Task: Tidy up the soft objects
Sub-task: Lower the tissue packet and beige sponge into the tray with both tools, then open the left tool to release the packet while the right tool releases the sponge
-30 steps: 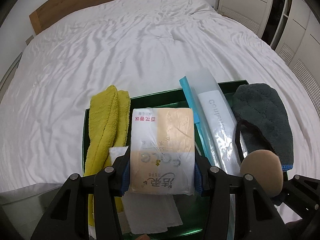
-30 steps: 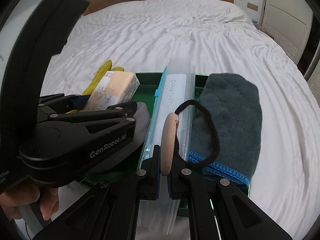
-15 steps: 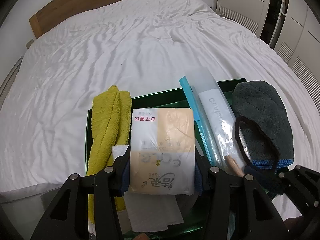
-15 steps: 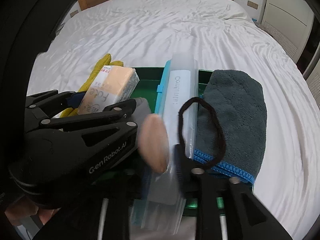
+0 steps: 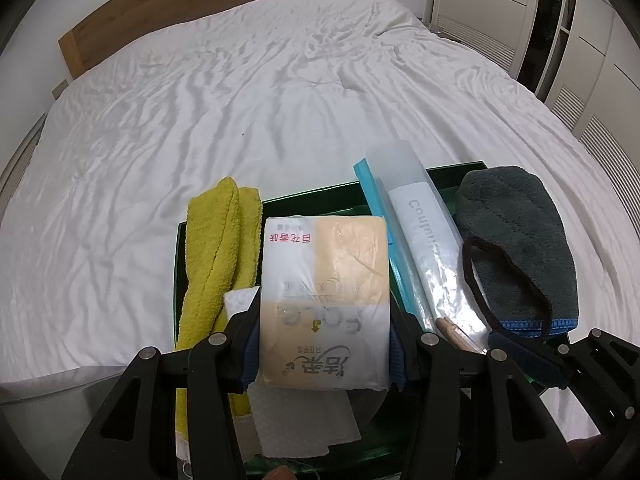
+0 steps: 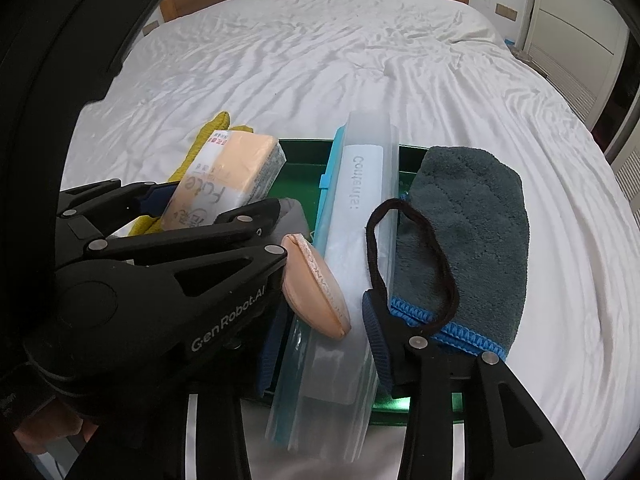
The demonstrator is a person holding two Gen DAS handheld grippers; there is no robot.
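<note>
My left gripper (image 5: 324,350) is shut on a tissue pack (image 5: 326,300), held over the green tray (image 5: 180,264). The tissue pack also shows in the right wrist view (image 6: 224,184). My right gripper (image 6: 320,336) is open over a clear zip bag (image 6: 356,216). A beige powder puff (image 6: 314,288) lies loose on the bag between the right fingers. A grey cloth (image 6: 472,216) with a black band (image 6: 408,248) lies at the tray's right. A yellow towel (image 5: 220,248) lies at its left.
The tray sits on a white bed (image 5: 280,100) with a wooden headboard (image 5: 200,8). White paper sheets (image 5: 304,420) lie in the tray under the tissue pack. White cabinets (image 5: 540,12) stand at the right.
My right gripper has opened and let go of the powder puff, which now lies on the zip bag. The left gripper still holds the tissue pack, moved little.
</note>
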